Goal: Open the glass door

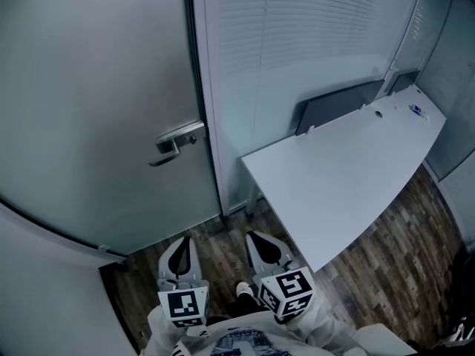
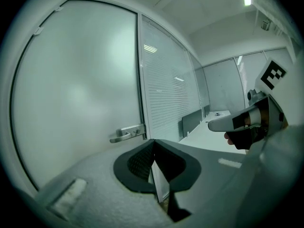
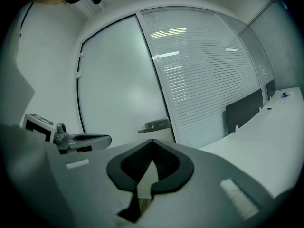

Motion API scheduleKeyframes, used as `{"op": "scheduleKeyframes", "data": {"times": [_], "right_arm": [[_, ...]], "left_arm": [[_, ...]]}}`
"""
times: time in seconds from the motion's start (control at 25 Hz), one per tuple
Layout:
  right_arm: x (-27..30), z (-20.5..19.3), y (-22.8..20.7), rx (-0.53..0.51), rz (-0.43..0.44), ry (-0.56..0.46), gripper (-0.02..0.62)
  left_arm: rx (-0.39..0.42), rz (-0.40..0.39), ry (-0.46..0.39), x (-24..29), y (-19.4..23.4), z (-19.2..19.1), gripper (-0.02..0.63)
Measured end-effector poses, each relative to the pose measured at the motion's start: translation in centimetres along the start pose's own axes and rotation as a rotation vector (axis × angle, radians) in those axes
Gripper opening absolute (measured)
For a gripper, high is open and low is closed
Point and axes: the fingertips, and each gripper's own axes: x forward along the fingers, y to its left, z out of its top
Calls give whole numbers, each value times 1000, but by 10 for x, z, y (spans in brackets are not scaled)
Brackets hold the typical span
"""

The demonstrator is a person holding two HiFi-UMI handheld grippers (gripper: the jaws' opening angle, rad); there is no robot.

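Observation:
The frosted glass door (image 1: 96, 110) stands closed on the left, and its metal lever handle (image 1: 177, 142) sits near the door's right edge. Both grippers hang low in front of it, well short of the handle. My left gripper (image 1: 182, 245) is shut with nothing in it, and my right gripper (image 1: 258, 240) beside it looks shut and empty too. In the left gripper view the handle (image 2: 127, 133) lies ahead, left of the shut tips (image 2: 153, 143), with the right gripper (image 2: 240, 121) at the side. In the right gripper view the handle (image 3: 155, 125) is straight ahead above the tips (image 3: 152, 142).
A glass partition with blinds (image 1: 297, 43) runs right of the door. A white desk (image 1: 349, 176) with a dark screen panel (image 1: 338, 104) behind it juts out at the right, close to my right gripper. The floor (image 1: 386, 273) is wood planks.

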Motion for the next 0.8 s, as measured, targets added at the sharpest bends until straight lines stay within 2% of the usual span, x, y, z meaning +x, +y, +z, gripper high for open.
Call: {"op": "scheduleKeyframes", "data": {"times": [0.24,0.48,0.64,0.8], "right_arm": [[18,10,-28,32,-19,0,5],[32,38,-77,20,-124,-59,5],[36,49,-74,15,-137,-75,5],[51,46,-56,8,-111,-65,5]], "left_arm": [[49,16,-7,23,10,10,0],[48,39,9,43,44,0,0],[44,53,2,47,56,3,0],[-12,64,3,50,71,3,2]]}}
